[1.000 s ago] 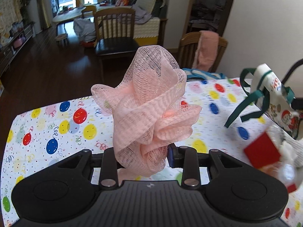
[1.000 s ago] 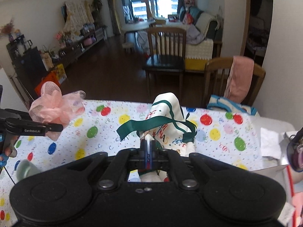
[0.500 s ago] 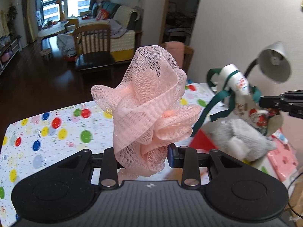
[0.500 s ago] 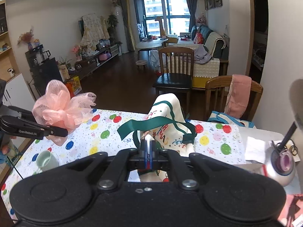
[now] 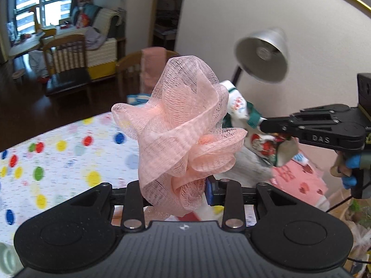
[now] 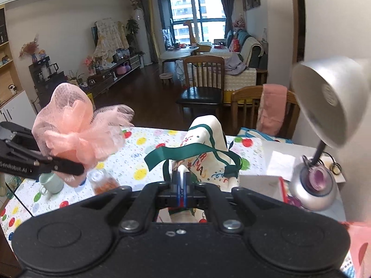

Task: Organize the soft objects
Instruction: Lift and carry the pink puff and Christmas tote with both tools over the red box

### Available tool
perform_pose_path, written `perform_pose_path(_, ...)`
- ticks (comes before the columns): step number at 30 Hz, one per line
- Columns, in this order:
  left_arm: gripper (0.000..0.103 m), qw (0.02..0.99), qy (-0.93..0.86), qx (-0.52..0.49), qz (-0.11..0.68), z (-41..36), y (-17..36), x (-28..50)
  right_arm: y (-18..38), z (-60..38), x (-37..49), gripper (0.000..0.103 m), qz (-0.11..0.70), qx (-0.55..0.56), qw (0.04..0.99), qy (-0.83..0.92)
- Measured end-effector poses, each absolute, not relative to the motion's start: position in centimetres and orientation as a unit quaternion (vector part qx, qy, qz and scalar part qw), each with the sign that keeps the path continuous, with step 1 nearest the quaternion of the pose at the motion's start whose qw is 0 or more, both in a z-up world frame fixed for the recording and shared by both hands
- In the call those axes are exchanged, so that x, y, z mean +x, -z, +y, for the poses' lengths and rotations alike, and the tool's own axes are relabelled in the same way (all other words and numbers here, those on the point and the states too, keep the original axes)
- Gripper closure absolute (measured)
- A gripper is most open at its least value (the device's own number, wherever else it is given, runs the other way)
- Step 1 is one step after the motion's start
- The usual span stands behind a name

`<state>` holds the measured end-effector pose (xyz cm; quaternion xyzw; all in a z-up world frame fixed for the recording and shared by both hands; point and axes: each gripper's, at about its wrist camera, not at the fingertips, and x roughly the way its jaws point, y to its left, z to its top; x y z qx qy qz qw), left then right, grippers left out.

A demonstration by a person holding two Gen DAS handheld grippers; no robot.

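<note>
Mid-carry: left gripper clamped on pink mesh sponge, held above desk beside gift bag, whose rim right gripper pinches shut; next prob. needs sponge lowered into bag mouth.

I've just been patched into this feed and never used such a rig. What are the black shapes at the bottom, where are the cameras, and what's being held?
Each black shape is a hand-held gripper a person carries; its fisheye camera looks along its fingers. The left hand-held gripper clamps a pink mesh bath pouf. The right hand-held gripper is pinched shut on a Christmas-print gift bag with green ribbon handles. Below is a balloon-print tablecloth with a pale green mug, a small glass jar and a silver desk lamp.
</note>
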<state>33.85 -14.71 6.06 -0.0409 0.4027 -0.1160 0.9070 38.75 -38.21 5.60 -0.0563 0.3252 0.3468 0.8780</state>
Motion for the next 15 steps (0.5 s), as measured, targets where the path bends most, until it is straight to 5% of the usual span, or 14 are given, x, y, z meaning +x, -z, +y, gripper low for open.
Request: perform_pose_path(15,0.07,0.875,0.12,-0.048,0.466,-24.3,2.1,37.8,-1.0,-43.9,39.9,0.101,0.366,-0.08,0.873,-0.313)
